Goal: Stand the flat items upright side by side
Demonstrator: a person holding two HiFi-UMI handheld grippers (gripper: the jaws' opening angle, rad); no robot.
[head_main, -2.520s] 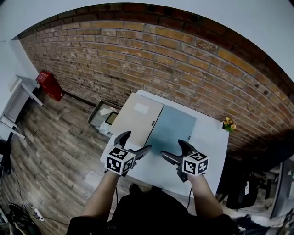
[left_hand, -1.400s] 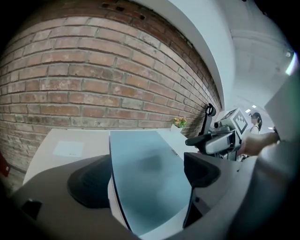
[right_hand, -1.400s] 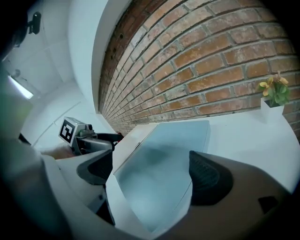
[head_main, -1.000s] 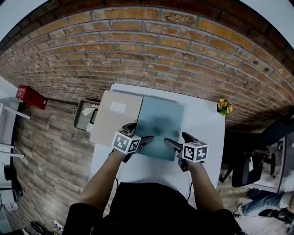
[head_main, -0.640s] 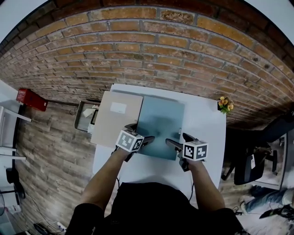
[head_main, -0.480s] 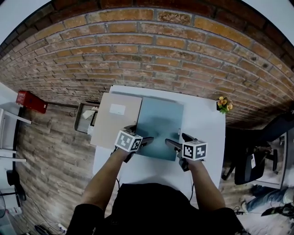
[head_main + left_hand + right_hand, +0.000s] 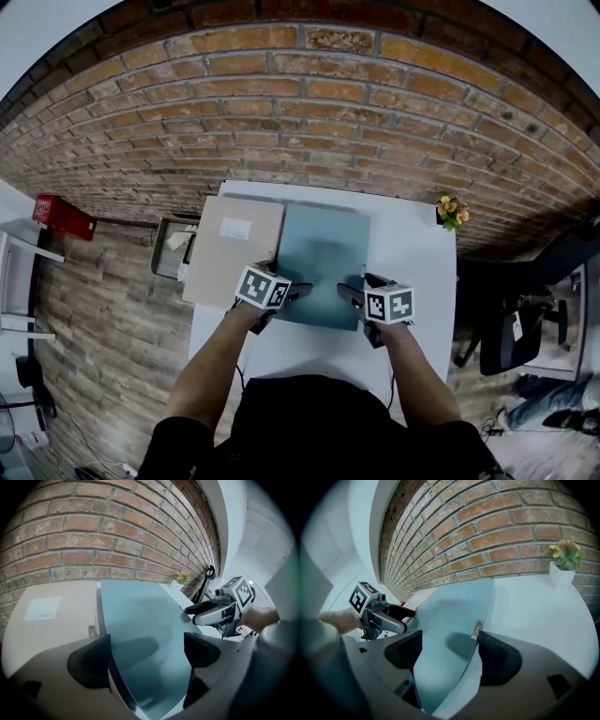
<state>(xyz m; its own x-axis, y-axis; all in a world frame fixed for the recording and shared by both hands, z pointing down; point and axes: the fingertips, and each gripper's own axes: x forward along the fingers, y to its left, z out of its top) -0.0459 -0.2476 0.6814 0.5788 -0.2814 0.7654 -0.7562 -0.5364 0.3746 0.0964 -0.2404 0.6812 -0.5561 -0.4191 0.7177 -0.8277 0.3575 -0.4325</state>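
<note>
Far to your left a red box (image 7: 63, 217) sits on the wood floor by the brick wall (image 7: 309, 112), and a tray (image 7: 173, 248) of odds and ends stands on the floor just beside the table (image 7: 412, 253). On the table's left side the beige folder (image 7: 234, 248) lies flat, with a white label (image 7: 233, 228) on its cover and its left part overhanging the table edge. Your left gripper (image 7: 286, 278) points down at the near left corner of the blue folder (image 7: 323, 253). Its jaws are spread wide, one over the seam where the two folders meet and the other over the blue cover, and neither pad is pressing. The blue folder lies flat too, edge to edge with the beige one. Your right gripper (image 7: 359, 286) is at the blue folder's near right edge. Its jaws have just been closing but stand apart, with that edge between them and a small metal clip (image 7: 477, 630) just beside the right-hand pad; you have no grip on it yet. Further right the table is bare up to a small potted plant (image 7: 449, 210) at the far corner. A dark chair (image 7: 511, 337) stands on the floor beyond.
</note>
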